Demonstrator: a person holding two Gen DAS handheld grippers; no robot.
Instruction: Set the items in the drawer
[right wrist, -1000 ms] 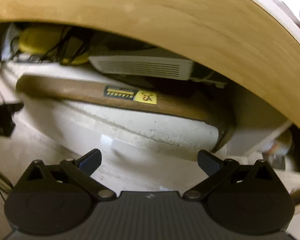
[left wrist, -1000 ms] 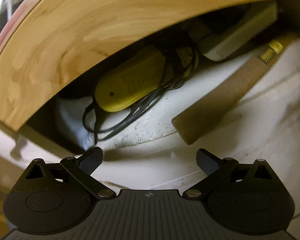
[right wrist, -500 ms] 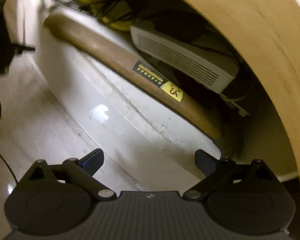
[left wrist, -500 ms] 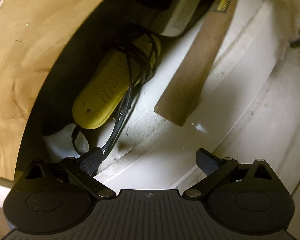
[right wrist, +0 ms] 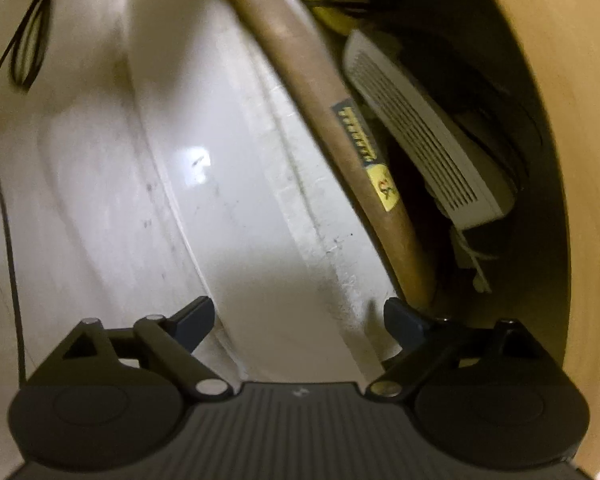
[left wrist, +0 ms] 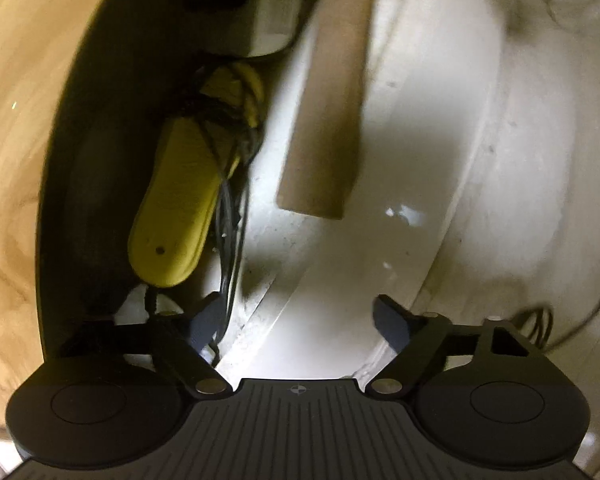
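Over the white drawer front [left wrist: 380, 240], both tongs, left [left wrist: 296, 324] and right [right wrist: 298, 320], are closing slightly yet standing apart, empty. Hammer handle [right wrist: 340, 128] is lying inside the drawer. Judgement: grip the front edge squarely, push evenly.
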